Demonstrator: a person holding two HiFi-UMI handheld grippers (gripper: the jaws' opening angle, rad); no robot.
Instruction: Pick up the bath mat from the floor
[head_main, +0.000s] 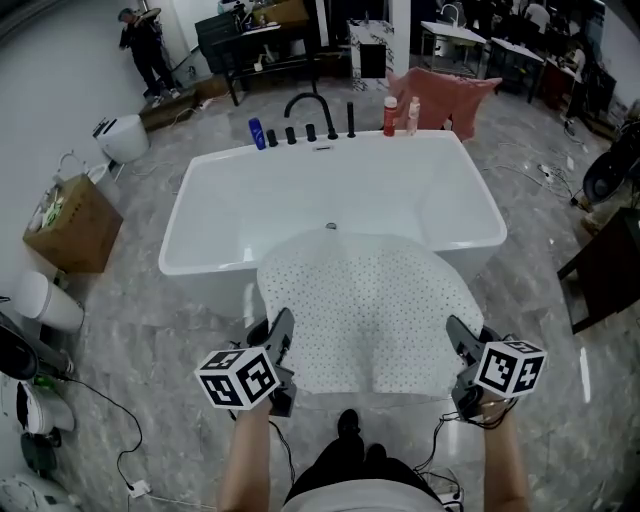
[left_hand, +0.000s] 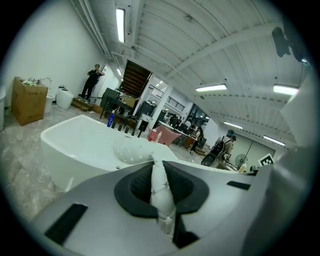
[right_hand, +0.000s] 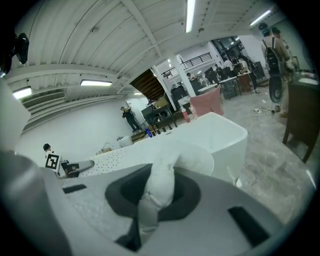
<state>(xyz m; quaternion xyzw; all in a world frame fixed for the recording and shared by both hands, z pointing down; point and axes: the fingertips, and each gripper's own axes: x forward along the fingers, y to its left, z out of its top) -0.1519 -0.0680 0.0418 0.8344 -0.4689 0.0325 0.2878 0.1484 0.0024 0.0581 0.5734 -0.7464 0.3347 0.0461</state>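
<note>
A white bath mat (head_main: 370, 305) with small dark dots hangs spread in the air between both grippers, its far edge over the rim of the white bathtub (head_main: 215, 190). My left gripper (head_main: 277, 335) is shut on the mat's near left corner. My right gripper (head_main: 462, 340) is shut on the near right corner. In the left gripper view a pinched fold of the mat (left_hand: 160, 185) sticks up between the jaws. The right gripper view shows the same kind of fold of the mat (right_hand: 157, 192) squeezed between its jaws.
Bottles (head_main: 390, 115) and a black tap (head_main: 310, 105) stand on the tub's far rim. A cardboard box (head_main: 72, 222) sits at the left, a dark chair (head_main: 605, 270) at the right. Cables (head_main: 110, 410) run over the marble floor. A person (head_main: 145, 50) stands far back left.
</note>
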